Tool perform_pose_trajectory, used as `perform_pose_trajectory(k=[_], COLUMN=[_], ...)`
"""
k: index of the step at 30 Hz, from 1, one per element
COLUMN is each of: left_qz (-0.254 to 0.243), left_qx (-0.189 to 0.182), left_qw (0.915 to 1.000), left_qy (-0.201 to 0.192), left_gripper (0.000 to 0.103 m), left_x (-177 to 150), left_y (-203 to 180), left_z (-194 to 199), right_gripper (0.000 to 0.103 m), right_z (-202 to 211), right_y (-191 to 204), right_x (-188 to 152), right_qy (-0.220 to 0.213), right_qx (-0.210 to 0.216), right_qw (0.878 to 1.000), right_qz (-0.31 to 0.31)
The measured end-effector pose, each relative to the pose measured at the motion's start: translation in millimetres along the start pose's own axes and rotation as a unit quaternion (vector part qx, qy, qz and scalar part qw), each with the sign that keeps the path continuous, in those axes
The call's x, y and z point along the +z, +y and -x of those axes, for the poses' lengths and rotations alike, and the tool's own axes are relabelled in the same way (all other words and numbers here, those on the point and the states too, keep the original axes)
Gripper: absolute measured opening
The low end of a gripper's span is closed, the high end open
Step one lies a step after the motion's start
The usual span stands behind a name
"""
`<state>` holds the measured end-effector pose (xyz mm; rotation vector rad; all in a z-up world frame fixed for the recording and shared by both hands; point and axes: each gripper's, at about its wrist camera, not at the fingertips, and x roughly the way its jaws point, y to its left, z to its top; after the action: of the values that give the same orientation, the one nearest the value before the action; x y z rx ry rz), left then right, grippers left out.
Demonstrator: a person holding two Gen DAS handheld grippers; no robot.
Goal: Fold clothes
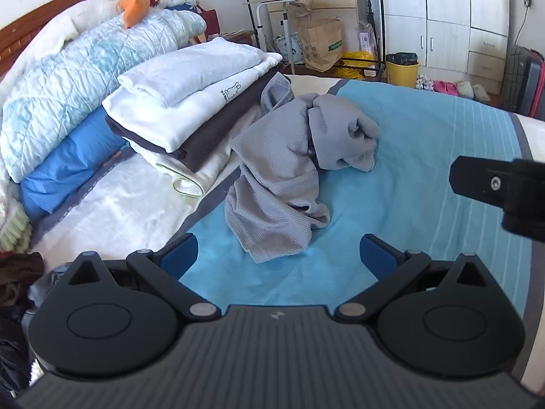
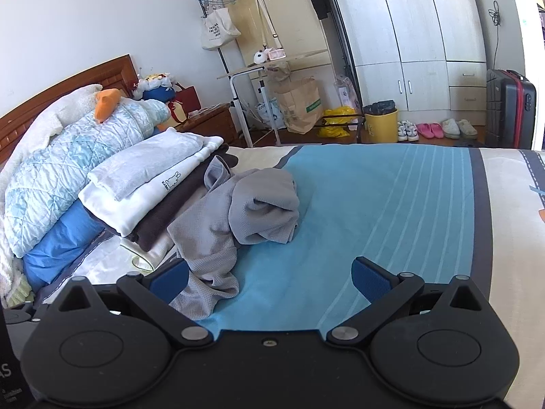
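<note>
Crumpled grey garment (image 1: 289, 167) heaped at centre of the left wrist view, on the blue bedspread (image 1: 425, 156), just above and between the blue pads (image 1: 178, 255) of the left gripper (image 1: 277, 255). Spread wide, released, holding nothing, not touching the cloth. In the right wrist view, same grey garment (image 2: 235, 228) left of centre, trailing down toward the lower left, its bottom edge passing just beside the left pad (image 2: 170, 281) of the right gripper (image 2: 270, 281); contact there hard to judge. Also released, gaping, nothing between the fingers. Folded stack (image 1: 190, 102) of white and dark clothes at upper left, against the garment's left side. Quilt (image 1: 78, 78) further left.
</note>
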<state>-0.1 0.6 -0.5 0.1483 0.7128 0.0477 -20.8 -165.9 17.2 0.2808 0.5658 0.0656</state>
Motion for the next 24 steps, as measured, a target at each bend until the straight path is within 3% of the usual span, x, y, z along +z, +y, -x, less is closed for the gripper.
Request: perform_pose_trajectory(k=[5, 8, 24], left_qz=[0.033, -0.006, -0.017], left_qx=[-0.032, 0.004, 0.004], left_qw=[0.9989, 0.9997, 0.9988], left_qy=[0.007, 0.023, 0.046], left_gripper=[0.103, 0.103, 0.103], left_x=[-8.4, 5.0, -1.7], left_y=[22.4, -1.0, -0.6], left_z=[-2.5, 1.9, 0.0], right_gripper=[0.103, 0.103, 0.103], right_z=[2.3, 0.7, 0.1], right_y=[-0.1, -1.2, 0.9], right_x=[-0.2, 0.0, -0.6], right_qy=[-0.004, -0.003, 0.004], right_qx=[0.000, 0.002, -0.001], right_qw=[1.000, 1.000, 1.000], right_qz=[-0.005, -0.008, -0.004])
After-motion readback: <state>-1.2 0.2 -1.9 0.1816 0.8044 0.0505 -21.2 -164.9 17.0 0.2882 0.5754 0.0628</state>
